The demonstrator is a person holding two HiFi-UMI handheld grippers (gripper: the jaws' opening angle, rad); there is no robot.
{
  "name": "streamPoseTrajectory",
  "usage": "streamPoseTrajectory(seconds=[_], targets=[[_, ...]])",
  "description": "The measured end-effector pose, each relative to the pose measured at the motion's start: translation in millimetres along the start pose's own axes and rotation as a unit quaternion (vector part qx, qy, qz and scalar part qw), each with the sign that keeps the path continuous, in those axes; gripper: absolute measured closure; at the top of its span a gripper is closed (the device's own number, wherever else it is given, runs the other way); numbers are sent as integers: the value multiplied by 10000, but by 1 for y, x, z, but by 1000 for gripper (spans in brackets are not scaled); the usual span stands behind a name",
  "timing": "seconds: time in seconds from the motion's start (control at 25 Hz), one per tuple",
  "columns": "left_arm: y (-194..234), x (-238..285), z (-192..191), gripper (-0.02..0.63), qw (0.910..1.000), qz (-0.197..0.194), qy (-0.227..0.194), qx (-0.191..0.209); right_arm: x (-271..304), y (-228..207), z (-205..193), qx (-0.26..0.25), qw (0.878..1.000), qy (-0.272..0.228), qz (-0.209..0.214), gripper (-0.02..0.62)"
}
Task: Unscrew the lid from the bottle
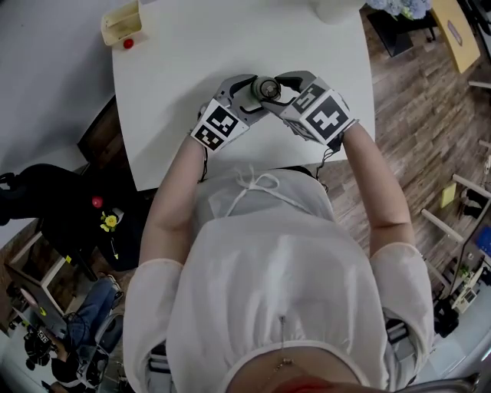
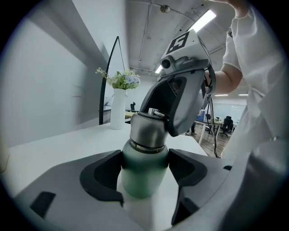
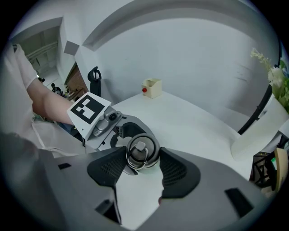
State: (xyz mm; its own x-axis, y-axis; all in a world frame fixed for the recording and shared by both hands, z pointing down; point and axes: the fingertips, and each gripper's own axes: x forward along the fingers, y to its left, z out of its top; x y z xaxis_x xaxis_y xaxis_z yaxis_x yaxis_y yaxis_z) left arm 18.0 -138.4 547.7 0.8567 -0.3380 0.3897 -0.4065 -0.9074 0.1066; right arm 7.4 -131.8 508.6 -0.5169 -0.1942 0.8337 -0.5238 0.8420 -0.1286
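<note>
- Bottle (image 2: 142,180) stands upright on the white desk (image 1: 230,46), dead ahead of me at 12 o'clock and close to the desk's near edge, where both arms reach it without stretching.
- Left claw (image 2: 145,166) is pinching the green body just under the steel lid (image 3: 141,146). Gripping there rather than on the cap should keep the body from spinning when the cap is turned.
- Right claw (image 3: 143,159) points steeply down over the top, one pad at the lid's 9 o'clock and one at its 3 o'clock. Set that way, a roll of my wrist would turn about the bottle's own axis.
- Those pads look seated against the lid's rim, though from this angle I can't swear they bite hard.
- Lid sits fully down on the neck with its carry ring (image 3: 137,154) folded flat on top, so I judge the unscrewing has not begun.
- Left claw works low and nearly level and the right one high, which keeps them from fouling each other.
- Small box (image 1: 121,23) at 10 o'clock and vase (image 2: 118,108) at 1 o'clock stand well apart from the work.
</note>
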Motion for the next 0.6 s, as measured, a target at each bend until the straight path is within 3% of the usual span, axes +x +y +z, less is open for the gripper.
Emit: streamPoseTrajectory(seconds=[0.44,0.6], targets=[[-1,-3,0,262,9996,-258,-93,71,0,1,0,-339,9979,384,396,354],[-2,-1,0,264,9994,-307,-48,118,-2,5,1,-990,9904,721,643,356]])
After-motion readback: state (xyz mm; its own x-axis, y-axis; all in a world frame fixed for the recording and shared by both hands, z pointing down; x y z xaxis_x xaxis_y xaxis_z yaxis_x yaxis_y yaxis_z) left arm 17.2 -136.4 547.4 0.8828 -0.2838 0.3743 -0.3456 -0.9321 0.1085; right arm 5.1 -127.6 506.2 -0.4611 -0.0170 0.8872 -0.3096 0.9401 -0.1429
